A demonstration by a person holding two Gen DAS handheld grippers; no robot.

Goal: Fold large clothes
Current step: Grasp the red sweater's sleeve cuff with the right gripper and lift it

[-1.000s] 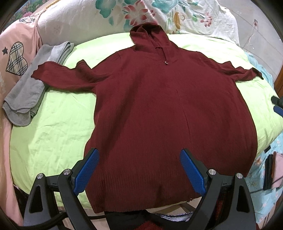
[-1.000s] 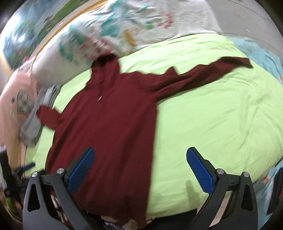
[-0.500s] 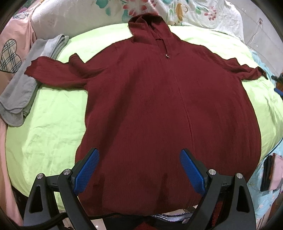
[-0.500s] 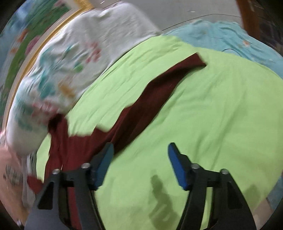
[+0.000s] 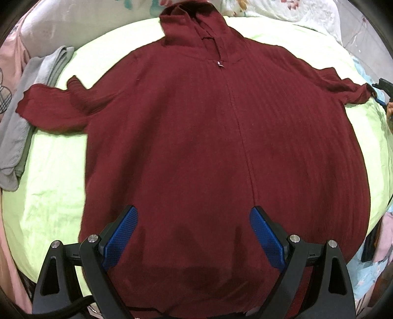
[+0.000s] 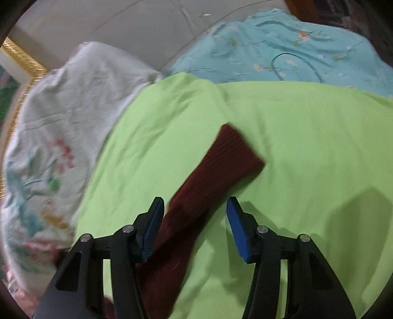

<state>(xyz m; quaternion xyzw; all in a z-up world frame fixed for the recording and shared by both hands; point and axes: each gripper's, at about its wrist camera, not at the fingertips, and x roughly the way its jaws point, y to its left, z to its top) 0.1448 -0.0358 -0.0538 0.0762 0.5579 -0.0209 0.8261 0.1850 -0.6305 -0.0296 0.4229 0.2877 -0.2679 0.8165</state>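
A dark red ribbed-knit hoodie (image 5: 221,147) lies face up and spread flat on the lime-green bed sheet (image 5: 54,171), hood toward the floral pillows (image 5: 282,9), both sleeves stretched out sideways. The knit looks soft, limp and fairly heavy for its size: it should drape and sag when lifted, and grip well on the pads. The cuffs and the hem corners look the surest places to take hold.

The left gripper (image 5: 194,230) hangs over the hoodie's lower front, jaws spread wide, nothing between them. The right gripper (image 6: 194,220) stands half open astride the hoodie's right sleeve (image 6: 221,166) just short of the cuff; its jaws have just been closing, the sleeve between them but not yet pinched.

Compared with a second ago, the left view sits closer to the hoodie, and the right gripper has swung from the hoodie's body out to the sleeve end.
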